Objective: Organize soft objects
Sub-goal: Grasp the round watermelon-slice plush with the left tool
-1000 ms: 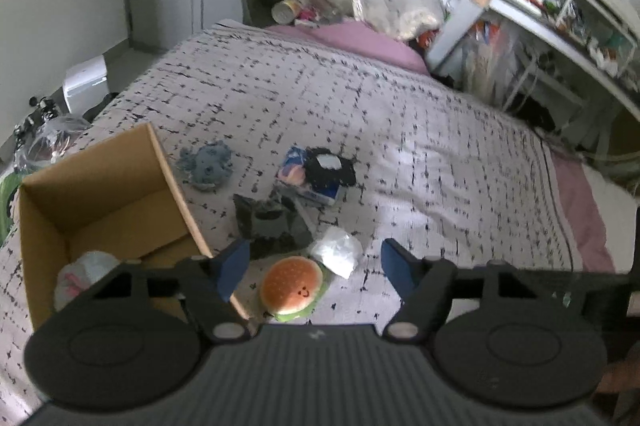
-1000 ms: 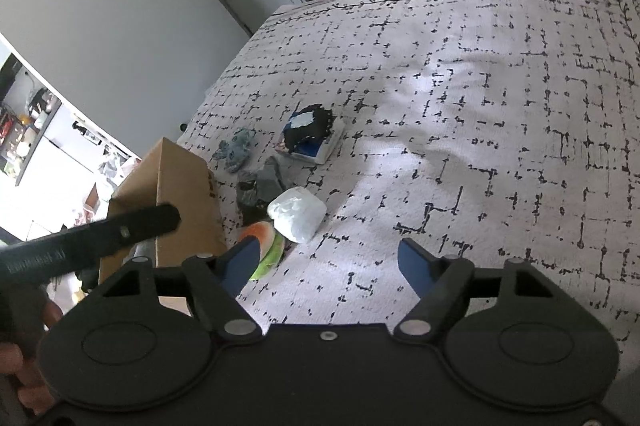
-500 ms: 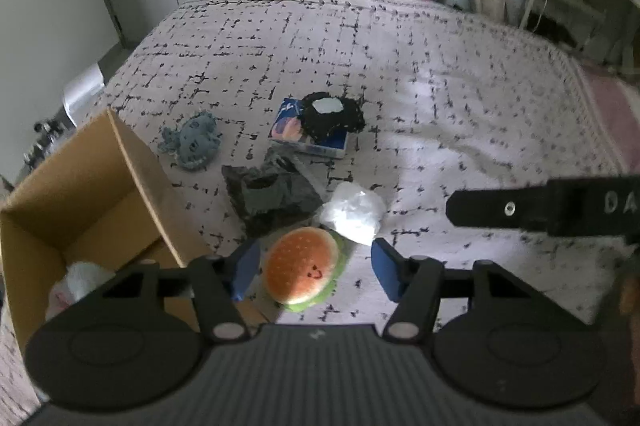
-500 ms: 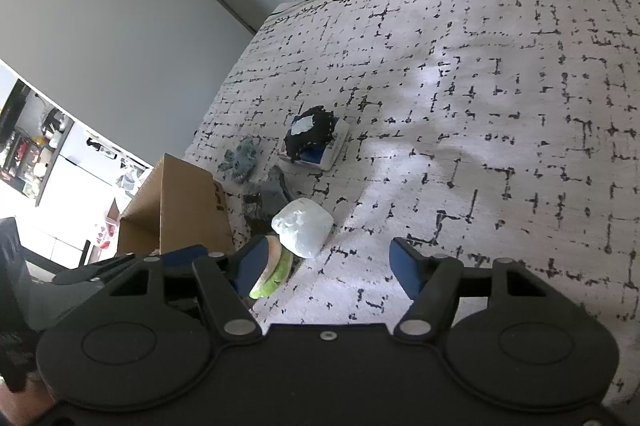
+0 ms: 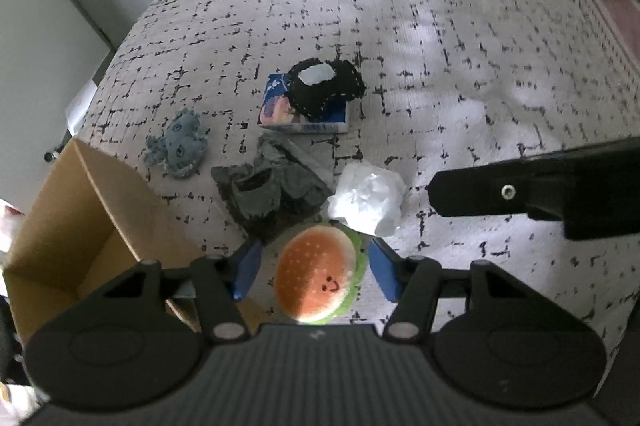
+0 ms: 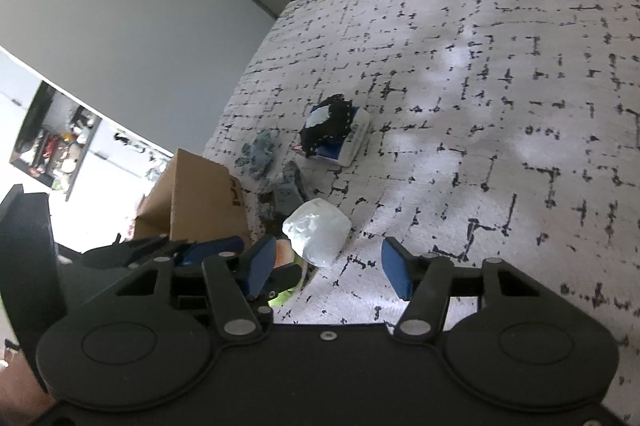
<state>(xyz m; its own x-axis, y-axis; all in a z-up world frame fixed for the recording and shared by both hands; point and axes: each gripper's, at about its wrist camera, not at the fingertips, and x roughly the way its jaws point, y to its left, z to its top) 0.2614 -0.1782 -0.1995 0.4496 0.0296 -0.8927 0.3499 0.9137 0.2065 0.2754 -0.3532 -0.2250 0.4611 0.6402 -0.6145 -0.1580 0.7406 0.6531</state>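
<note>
A plush hamburger [image 5: 318, 276] lies on the patterned bedspread between the open jaws of my left gripper [image 5: 316, 272], with gaps on both sides. A white crumpled bag [image 5: 368, 198] lies just beyond it, also in the right wrist view [image 6: 318, 230]. A dark grey cloth [image 5: 268, 192], a grey-blue plush [image 5: 180, 146] and a black plush [image 5: 326, 90] on a blue packet [image 5: 280, 110] lie farther off. My right gripper [image 6: 328, 268] is open and empty, just short of the white bag.
An open cardboard box [image 5: 96, 226] stands at the left, close to my left gripper; it also shows in the right wrist view [image 6: 200, 198]. The bedspread [image 5: 480, 66] stretches to the right. Clutter lies past the bed's far edge.
My left gripper has moved forward and down, so the hamburger now sits between its jaws. My right gripper has come closer to the white bag.
</note>
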